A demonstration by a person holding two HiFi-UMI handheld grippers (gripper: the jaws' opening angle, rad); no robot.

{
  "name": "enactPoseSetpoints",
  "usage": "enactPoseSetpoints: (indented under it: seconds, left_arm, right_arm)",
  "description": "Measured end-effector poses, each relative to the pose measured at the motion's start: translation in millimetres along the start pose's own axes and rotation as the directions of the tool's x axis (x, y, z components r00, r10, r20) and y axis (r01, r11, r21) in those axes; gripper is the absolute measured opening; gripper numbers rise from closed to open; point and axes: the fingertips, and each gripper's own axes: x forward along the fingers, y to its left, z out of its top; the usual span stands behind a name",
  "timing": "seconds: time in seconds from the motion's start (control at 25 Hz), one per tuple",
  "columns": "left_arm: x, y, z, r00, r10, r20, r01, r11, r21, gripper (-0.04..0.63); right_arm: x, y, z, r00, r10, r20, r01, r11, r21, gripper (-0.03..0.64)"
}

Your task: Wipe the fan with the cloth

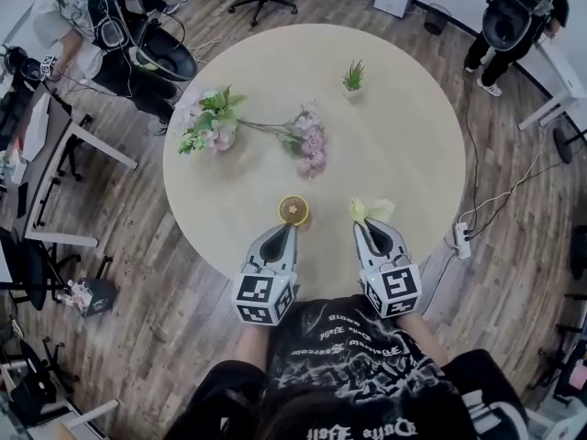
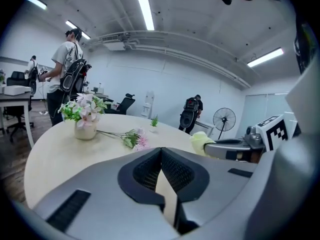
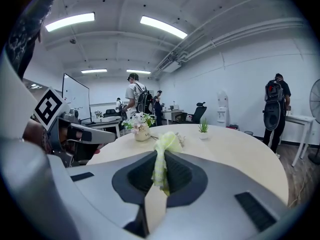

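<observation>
Left gripper (image 1: 285, 230): jaws clenched, empty. Right gripper (image 1: 368, 224): clamped on cloth (image 1: 366, 209). Fan (image 1: 293, 210): loose on table (image 1: 404, 136), just past my left jaws, near edge. Risk, I judge: unsteadied, a wipe shoves it off.

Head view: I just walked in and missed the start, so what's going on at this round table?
A person is at the round table with a gripper in each hand. The right gripper has its fingers shut on a yellow-green cloth. The left gripper has its fingers together with nothing seen between them, its tips close to a small round orange object on the table, possibly the fan. No wiping is under way.
</observation>
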Motion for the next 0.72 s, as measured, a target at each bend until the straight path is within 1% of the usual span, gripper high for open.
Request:
enactPoseSetpoints:
  seconds: [0.08, 0.28, 0.52, 0.72]
  left_arm:
    - [-0.2, -4.6, -1.8, 1.000, -0.018, -0.001, 0.018, 1.000, 0.011, 0.020]
    - [-0.9, -6.1, -9.9, 1.000, 0.005, -0.017, -0.004, 0.999, 0.044, 0.020]
    - [-4.5, -5.5, -16.5, 0.999, 0.021, -0.029, -0.020, 0.999, 0.046, 0.020]
    - [-6.2, -8.1, -20.2, 0.999, 0.030, -0.031, -0.029, 0.998, 0.048, 0.020]
  right_arm:
    - [-0.5, 2.0, -2.2, 1.000, 0.002, -0.004, -0.002, 1.000, -0.009, 0.038]
    - [-1.5, 7.2, -3.8, 1.000, 0.015, 0.000, -0.015, 1.000, -0.009, 0.038]
    - [-1.8, 6.4, -5.5, 1.000, -0.021, -0.017, 0.020, 1.000, -0.017, 0.038]
    - [-5.2, 6.8, -8.6, 1.000, -0.016, -0.019, 0.016, 1.000, -0.017, 0.037]
